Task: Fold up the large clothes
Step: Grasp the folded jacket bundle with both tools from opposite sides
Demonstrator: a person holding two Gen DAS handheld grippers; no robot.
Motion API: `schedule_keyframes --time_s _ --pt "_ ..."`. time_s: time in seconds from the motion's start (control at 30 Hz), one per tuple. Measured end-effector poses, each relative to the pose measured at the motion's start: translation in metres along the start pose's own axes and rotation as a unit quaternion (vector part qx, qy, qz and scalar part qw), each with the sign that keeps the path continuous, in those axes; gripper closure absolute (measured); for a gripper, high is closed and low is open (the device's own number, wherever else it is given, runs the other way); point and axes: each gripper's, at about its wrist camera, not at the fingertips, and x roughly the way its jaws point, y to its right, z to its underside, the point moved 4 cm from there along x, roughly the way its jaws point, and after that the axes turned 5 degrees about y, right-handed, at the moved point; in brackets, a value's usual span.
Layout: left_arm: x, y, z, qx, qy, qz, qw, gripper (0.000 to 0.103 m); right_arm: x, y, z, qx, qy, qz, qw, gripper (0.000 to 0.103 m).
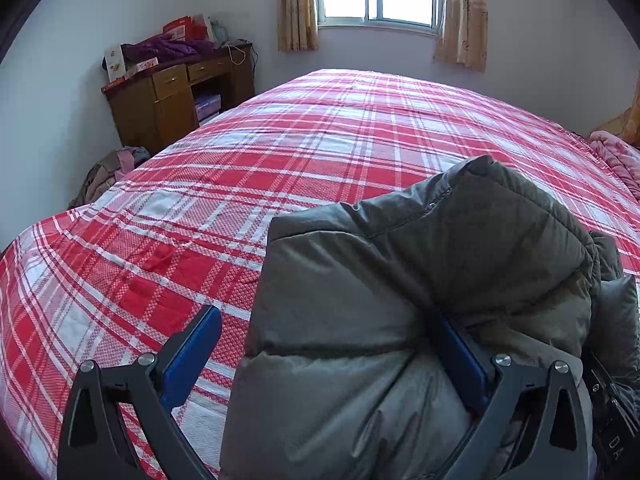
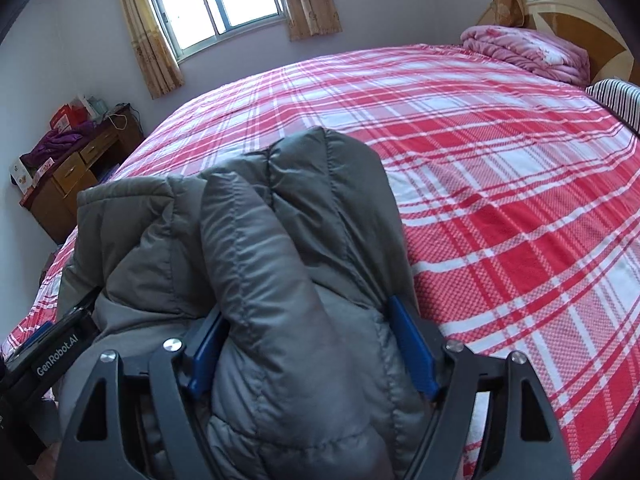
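One bulky grey-olive down jacket [image 1: 420, 280] sits bunched at the near edge of the bed, on the red-and-white plaid sheet [image 1: 240, 184], between the two handheld grippers. Judged from the puffed quilted panels, it should handle light but springy: soft, compressible, inclined to re-inflate after pressing, and the smooth sheeny shell looks slippery, so a shallow pinch may slide off. Best hold would be a deep bite on a stitched seam or a doubled edge, not the crown of a puffed baffle. Appearance: horizontal stitch lines, matte sheen, a thick rolled section [image 2: 272, 264] rising through the middle, possibly a sleeve or folded front; cannot tell which. Right gripper [image 2: 312, 344]: blue pads lie against both flanks of that roll, fabric bulging past them, so it reads as clamped on the jacket. Left gripper [image 1: 328, 360]: jaws spread wide; one blue pad [image 1: 192, 360] stands free over the sheet, the other is against the jacket's side, nothing squeezed.
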Motion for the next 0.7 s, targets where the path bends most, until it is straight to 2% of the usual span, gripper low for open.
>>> schedule_keyframes --time_s 0.2,0.7 --pt "0.007 0.000 0.002 0.003 -0.016 0.002 0.9999 0.001 0.005 0.000 0.003 0.000 -0.010 0.004 1.000 0.023" --pt "0.012 0.001 0.005 0.005 -0.027 0.002 0.9996 0.001 0.012 -0.001 0.004 -0.004 -0.025 0.010 1.000 0.020"
